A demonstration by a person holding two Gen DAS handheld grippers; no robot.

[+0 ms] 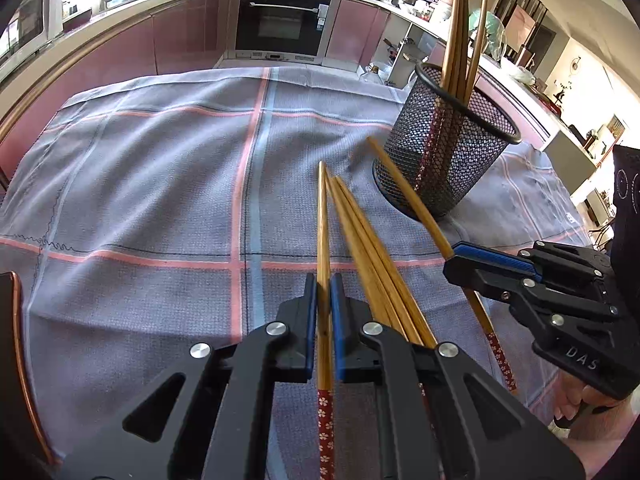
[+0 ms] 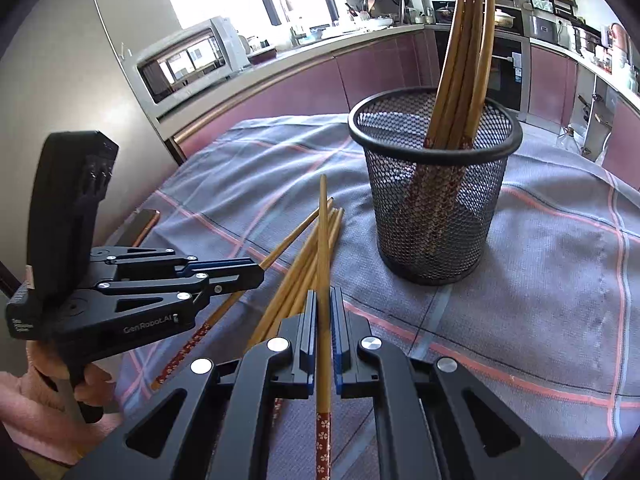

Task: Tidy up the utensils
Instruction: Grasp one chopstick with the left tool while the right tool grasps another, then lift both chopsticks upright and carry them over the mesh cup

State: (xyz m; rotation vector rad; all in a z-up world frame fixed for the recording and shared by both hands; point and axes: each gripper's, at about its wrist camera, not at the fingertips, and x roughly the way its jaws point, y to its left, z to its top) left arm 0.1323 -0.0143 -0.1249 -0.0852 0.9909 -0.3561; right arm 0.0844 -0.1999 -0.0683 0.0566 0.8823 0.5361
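A black mesh cup [image 1: 444, 140] [image 2: 434, 184] stands on the checked cloth and holds several wooden chopsticks [image 1: 460, 36] [image 2: 464, 52] upright. My left gripper [image 1: 324, 280] [image 2: 260, 270] is shut on one chopstick [image 1: 323, 220] [image 2: 296, 240], held just above the cloth. My right gripper [image 2: 324, 294] [image 1: 450, 258] is shut on another chopstick [image 2: 322, 232] [image 1: 404, 192], its tip close to the cup's base. A few loose chopsticks [image 1: 368, 248] [image 2: 304, 268] lie on the cloth between the two grippers.
The grey cloth with pink and blue lines [image 1: 160, 184] [image 2: 540, 264] covers the table. A dark copper-edged object [image 1: 12, 340] [image 2: 140, 226] lies at the table's left edge. Kitchen counters and an oven [image 1: 284, 20] stand beyond the table.
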